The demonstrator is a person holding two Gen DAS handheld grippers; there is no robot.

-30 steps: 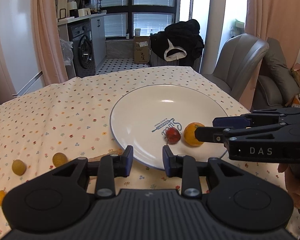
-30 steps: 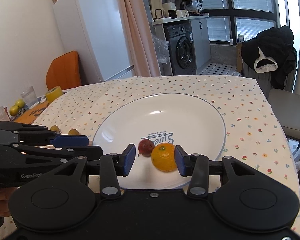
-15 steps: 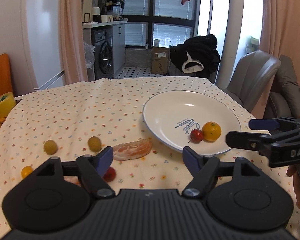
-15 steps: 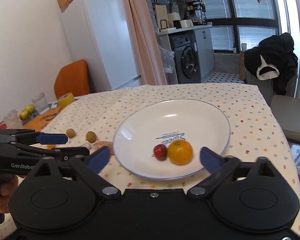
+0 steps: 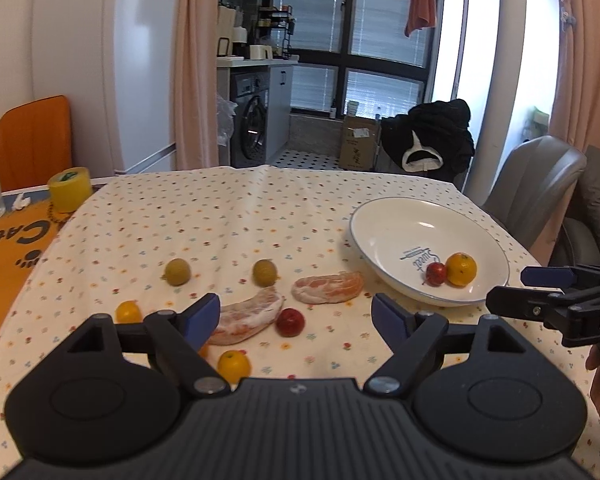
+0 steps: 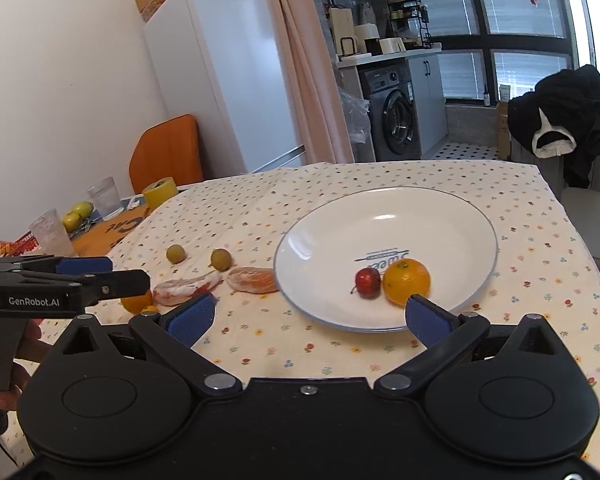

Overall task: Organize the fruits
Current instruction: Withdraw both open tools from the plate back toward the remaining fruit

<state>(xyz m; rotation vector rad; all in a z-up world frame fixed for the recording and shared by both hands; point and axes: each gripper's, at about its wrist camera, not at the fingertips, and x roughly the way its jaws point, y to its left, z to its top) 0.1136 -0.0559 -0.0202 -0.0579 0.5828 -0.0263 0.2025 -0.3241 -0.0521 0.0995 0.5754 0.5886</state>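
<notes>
Left wrist view takes in the whole flowered desk [image 5: 228,216], with the white plate [image 5: 384,228] at its right side holding an orange [image 5: 461,269] that touches a small red fruit [image 5: 436,273]. Left of the plate lie two peeled citrus segments [image 5: 327,288], two green fruits [image 5: 177,271], another red fruit [image 5: 291,322] and small yellow-orange fruits [image 5: 233,365], one nearest the camera. The left hand-held gripper [image 5: 296,316] hangs spread wide above them, pinching nothing. Right wrist view alone shows two glasses [image 6: 105,198] and pale fruits on the orange mat; there the right hand-held gripper [image 6: 309,316] is likewise spread and empty at the plate's near rim.
</notes>
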